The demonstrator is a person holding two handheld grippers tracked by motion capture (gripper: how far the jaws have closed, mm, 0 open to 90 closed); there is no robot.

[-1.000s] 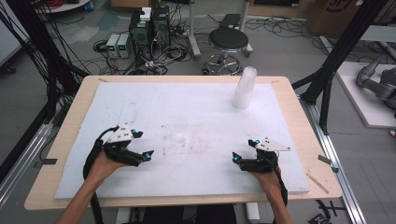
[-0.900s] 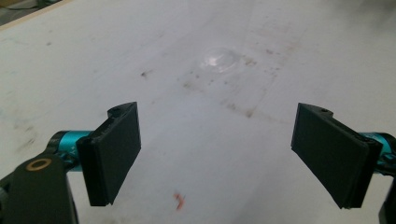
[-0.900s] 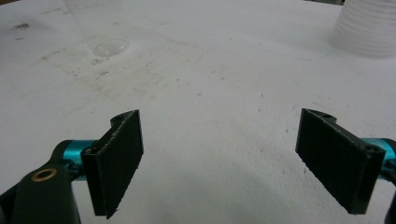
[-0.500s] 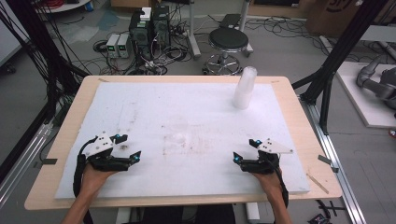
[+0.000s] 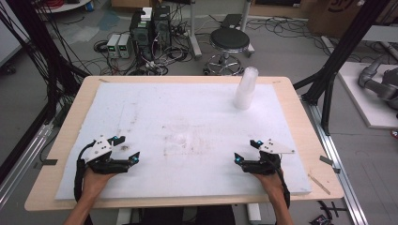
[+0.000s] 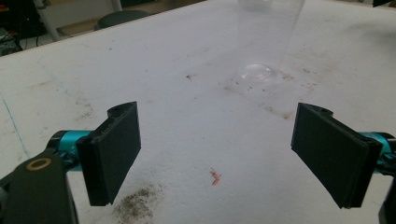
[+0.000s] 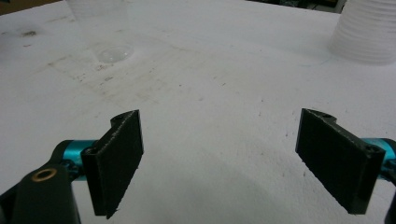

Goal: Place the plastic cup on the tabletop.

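A stack of white cups (image 5: 246,89) stands upright at the back right of the white foam board (image 5: 187,103); its ribbed base (image 7: 369,32) also shows in the right gripper view. A single clear cup (image 6: 268,42) stands near the board's middle, ahead of both grippers, and appears in the right gripper view too (image 7: 100,28). My left gripper (image 5: 126,148) rests low at the near left, open, with bare board between its jaws (image 6: 217,154). My right gripper (image 5: 247,150) sits at the near right, open and empty (image 7: 219,158).
The board lies on a wooden table (image 5: 307,140). A small orange scrap (image 6: 215,177) and a dark smudge (image 6: 135,205) mark the board by the left gripper. Beyond the table stand a stool (image 5: 229,42), electronics boxes (image 5: 150,28) and loose cables.
My left gripper has shifted left and back toward the near edge, sinking closer to the board. The right gripper and both cups have stayed put.
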